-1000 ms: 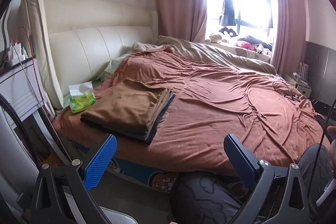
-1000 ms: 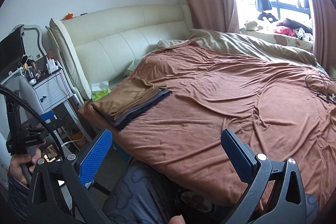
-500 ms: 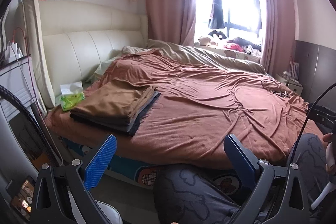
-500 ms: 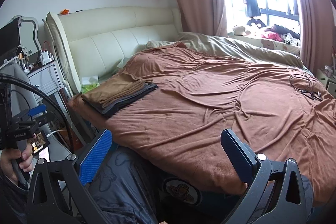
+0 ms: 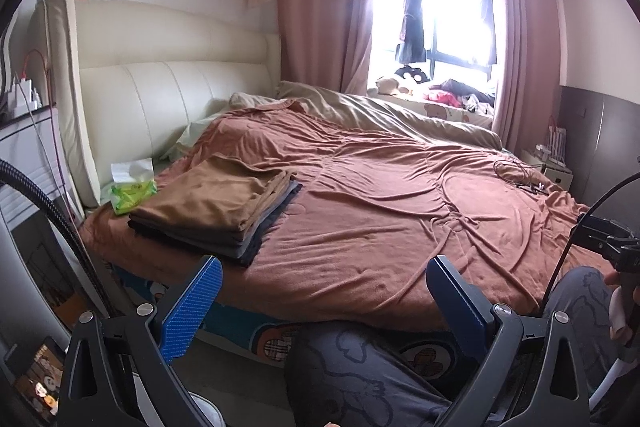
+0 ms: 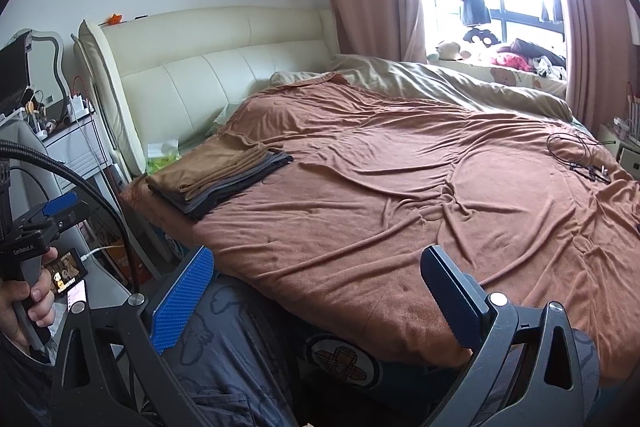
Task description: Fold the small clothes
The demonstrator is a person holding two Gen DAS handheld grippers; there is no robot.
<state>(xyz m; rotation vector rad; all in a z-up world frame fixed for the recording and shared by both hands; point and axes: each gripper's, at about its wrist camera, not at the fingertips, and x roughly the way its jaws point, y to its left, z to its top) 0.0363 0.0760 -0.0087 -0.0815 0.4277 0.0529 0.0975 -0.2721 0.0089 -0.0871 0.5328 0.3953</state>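
Left claw (image 5: 320, 291) spread wide, nothing between the fingers, held off the near edge of the bed (image 5: 400, 227) above the person's knee (image 5: 360, 367) in dark printed trousers. Right claw (image 6: 316, 291) same: spread, empty, also off the near edge, over the person's leg (image 6: 224, 339).

Stack of folded clothes (image 5: 216, 207) sits on the near-left corner of the bed, tan piece on top, grey and dark pieces under it, edges stepped toward the right. Right wrist view shows the same stack (image 6: 220, 175), well apart from both claws.

Green tissue pack (image 5: 132, 187) just left of the stack, against the cream headboard (image 5: 160, 99). Brown blanket (image 6: 400, 187) covers most of the bed, wrinkled; beige duvet (image 5: 400, 115) bunched along the far side under the window (image 5: 448, 7). Black cable (image 6: 580, 151) coiled on the blanket far right.

Left hand (image 6: 24, 303) grips the other handle at the left edge of the right wrist view, phone (image 6: 66, 271) with lit screen beside it. Nightstand (image 6: 76, 143) stands left of the headboard.
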